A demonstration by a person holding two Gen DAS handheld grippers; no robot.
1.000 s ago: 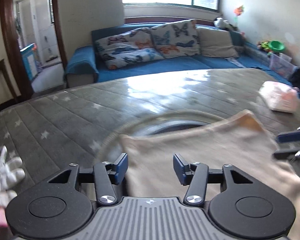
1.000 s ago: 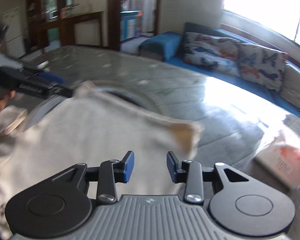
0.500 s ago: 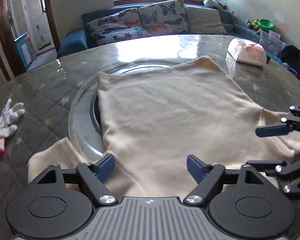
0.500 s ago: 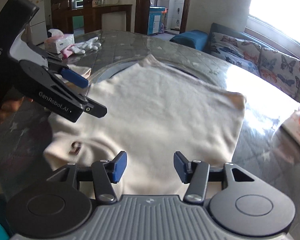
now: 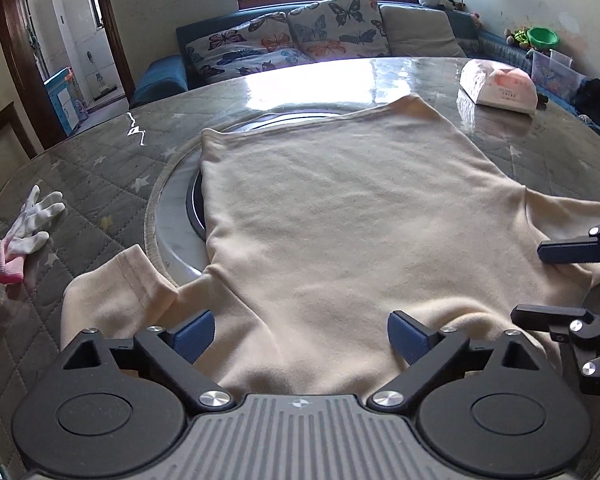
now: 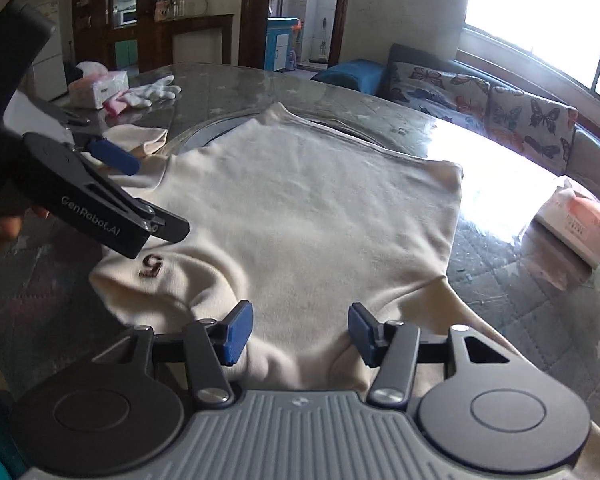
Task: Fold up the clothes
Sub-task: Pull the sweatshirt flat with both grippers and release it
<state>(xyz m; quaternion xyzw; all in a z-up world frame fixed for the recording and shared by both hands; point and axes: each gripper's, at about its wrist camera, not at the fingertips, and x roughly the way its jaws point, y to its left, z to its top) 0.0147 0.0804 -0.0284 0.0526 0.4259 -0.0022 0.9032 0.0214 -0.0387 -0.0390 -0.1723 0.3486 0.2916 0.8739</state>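
A cream long-sleeved shirt (image 5: 340, 216) lies spread flat on the round table, hem toward the sofa, collar end near me. It also shows in the right wrist view (image 6: 320, 208), with a small brown mark (image 6: 151, 266) near the collar. My left gripper (image 5: 300, 334) is open and empty, just above the shirt's near edge by the left sleeve (image 5: 116, 284). My right gripper (image 6: 298, 334) is open and empty over the shirt's shoulder edge. Each gripper shows in the other's view: the right one (image 5: 556, 280) and the left one (image 6: 138, 200).
The table (image 5: 100, 168) has a quilted grey cover under glass and a round turntable (image 5: 172, 216) under the shirt. A white glove (image 5: 28, 220) lies at the left, a tissue pack (image 5: 500, 86) at the far right. A blue sofa (image 5: 300, 40) stands behind.
The shirt was in the air one second ago and now lies flat on the table. Both grippers have opened wider and dropped lower toward the shirt's near edge.
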